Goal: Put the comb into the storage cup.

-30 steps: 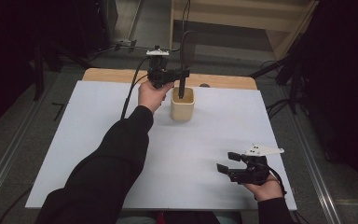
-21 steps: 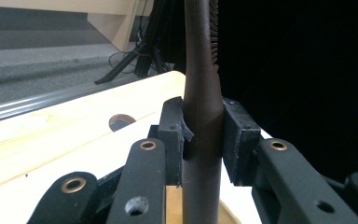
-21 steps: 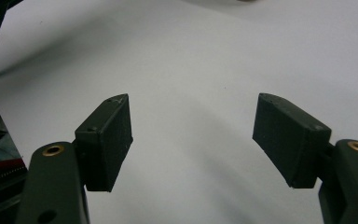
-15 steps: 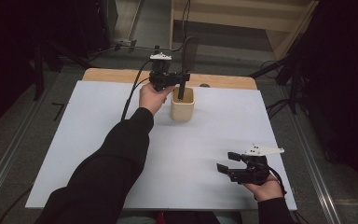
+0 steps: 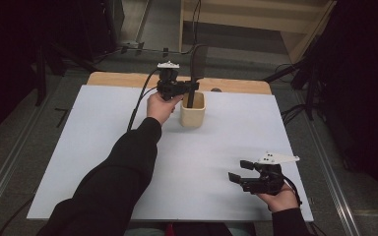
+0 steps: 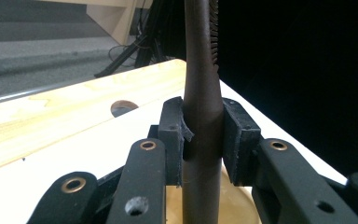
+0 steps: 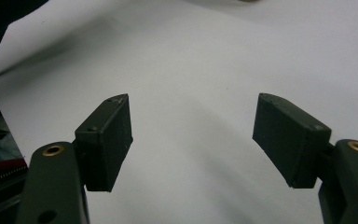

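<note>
A beige cup [image 5: 193,117] stands at the far middle of the white table sheet [image 5: 103,147]. A dark long-handled tool [image 5: 197,61] stands upright with its lower end inside the cup. My left gripper [image 5: 192,88] reaches in from the left and is shut on the handle just above the cup's rim. In the left gripper view the handle [image 6: 203,70] is clamped between both pads of the left gripper [image 6: 203,133], with the cup [image 6: 237,207] below and a ribbed edge on the tool higher up. My right gripper [image 5: 236,171] rests low at the near right, open; in its own view the right gripper [image 7: 193,135] has bare sheet between its jaws.
A bare wooden strip [image 5: 128,78] runs along the table's far edge, with a round hole [image 5: 215,90] just behind the cup. Cables and stand legs lie on the floor beyond. The left forearm's dark sleeve [image 5: 123,167] crosses the sheet's near left.
My left gripper has shifted slightly lower in the picture, still holding the tool in the cup. The right gripper has stayed put.
</note>
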The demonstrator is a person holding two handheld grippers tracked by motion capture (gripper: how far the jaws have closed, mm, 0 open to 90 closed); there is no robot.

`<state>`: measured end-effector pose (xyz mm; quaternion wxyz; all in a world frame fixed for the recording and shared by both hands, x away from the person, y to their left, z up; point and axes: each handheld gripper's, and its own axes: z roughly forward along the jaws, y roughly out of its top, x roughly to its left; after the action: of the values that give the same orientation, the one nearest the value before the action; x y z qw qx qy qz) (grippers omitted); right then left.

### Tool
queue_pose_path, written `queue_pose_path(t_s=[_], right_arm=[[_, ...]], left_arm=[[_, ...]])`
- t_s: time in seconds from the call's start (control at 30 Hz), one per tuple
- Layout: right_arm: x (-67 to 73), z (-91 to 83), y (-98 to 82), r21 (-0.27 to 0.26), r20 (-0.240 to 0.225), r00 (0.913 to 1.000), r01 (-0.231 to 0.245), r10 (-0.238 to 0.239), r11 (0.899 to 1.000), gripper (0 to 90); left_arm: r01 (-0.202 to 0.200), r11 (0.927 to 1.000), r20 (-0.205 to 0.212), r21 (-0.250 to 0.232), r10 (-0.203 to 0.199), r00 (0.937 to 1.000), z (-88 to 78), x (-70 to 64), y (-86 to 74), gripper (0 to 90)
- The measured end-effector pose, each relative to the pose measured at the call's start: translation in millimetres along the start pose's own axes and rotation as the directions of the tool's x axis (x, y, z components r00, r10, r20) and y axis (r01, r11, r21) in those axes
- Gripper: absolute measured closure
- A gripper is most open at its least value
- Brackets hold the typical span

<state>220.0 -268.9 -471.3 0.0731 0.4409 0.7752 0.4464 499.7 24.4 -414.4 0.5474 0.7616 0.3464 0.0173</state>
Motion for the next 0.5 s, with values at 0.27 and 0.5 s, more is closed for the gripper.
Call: queue_pose_path(t_s=[0.27,0.5], right_arm=[[-0.1,0.0,-0.1,-0.001,0.002,1.0000,-0.002,0.002,1.000,26.2],[-0.1,0.1,-0.1,0.001,0.000,1.0000,-0.002,0.002,1.000,26.2]], left_arm=[[-0.004,1.0000,0.004,-0.003,0.004,1.0000,1.5,-0.6,-4.1,72.6],[-0.006,1.0000,0.005,0.003,0.006,1.0000,3.0,1.1,-9.2,72.5]])
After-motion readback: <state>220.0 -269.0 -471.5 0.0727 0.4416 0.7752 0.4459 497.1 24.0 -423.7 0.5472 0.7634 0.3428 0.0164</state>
